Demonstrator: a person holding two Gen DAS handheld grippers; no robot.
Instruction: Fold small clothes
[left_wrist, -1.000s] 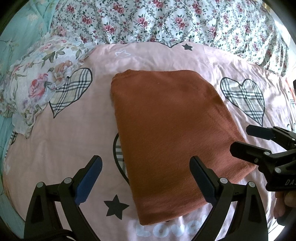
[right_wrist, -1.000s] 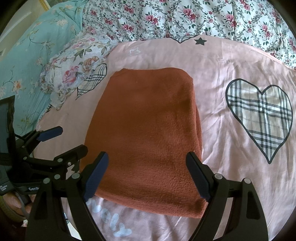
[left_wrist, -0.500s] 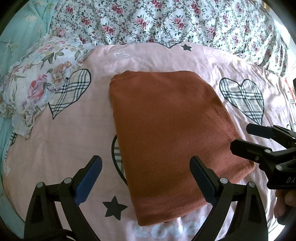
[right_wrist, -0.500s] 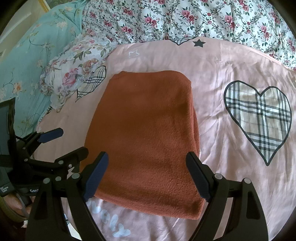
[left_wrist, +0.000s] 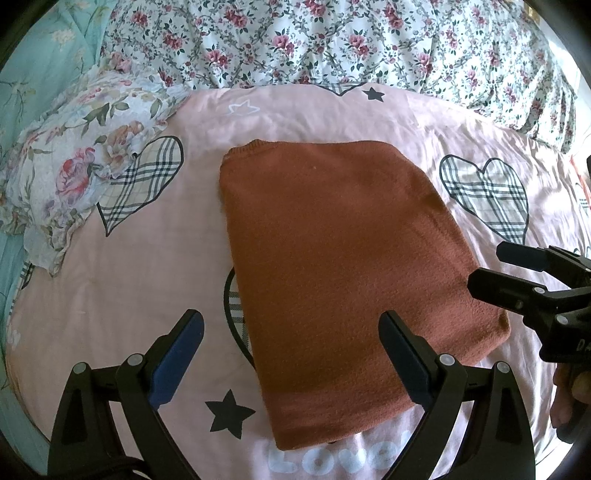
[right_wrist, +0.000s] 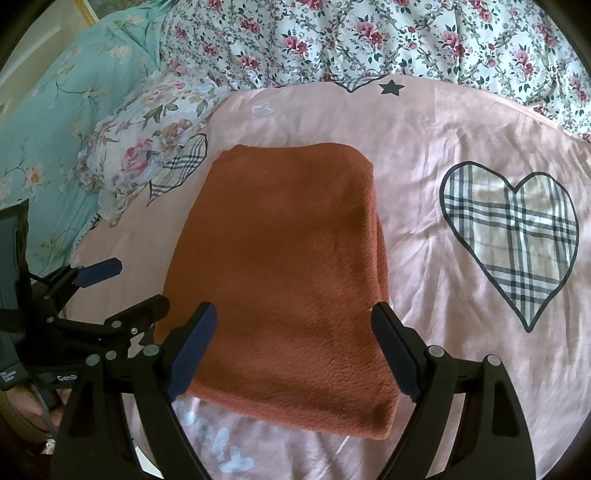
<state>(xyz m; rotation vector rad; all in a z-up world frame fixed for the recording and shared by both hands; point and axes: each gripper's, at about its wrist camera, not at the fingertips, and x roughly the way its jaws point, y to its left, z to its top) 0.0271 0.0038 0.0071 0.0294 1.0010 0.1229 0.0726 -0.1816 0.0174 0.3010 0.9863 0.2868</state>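
A ruffled floral pillow (left_wrist: 85, 173) lay at the left of the bed. The left gripper (left_wrist: 290, 356) was spread wide, grasping nothing, over the near-left corner of the rust-orange knitted garment (left_wrist: 340, 273), which lay folded into a flat rectangle on the pink heart-and-star bedsheet (left_wrist: 147, 266). The right gripper (right_wrist: 291, 349) was likewise released, hovering over the garment's near edge. A flowered white quilt (right_wrist: 388, 37) lay bunched behind.

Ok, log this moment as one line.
garment: rust-orange knit garment folded flat on pink heart-print sheet | left gripper: open, empty | right gripper: open, empty
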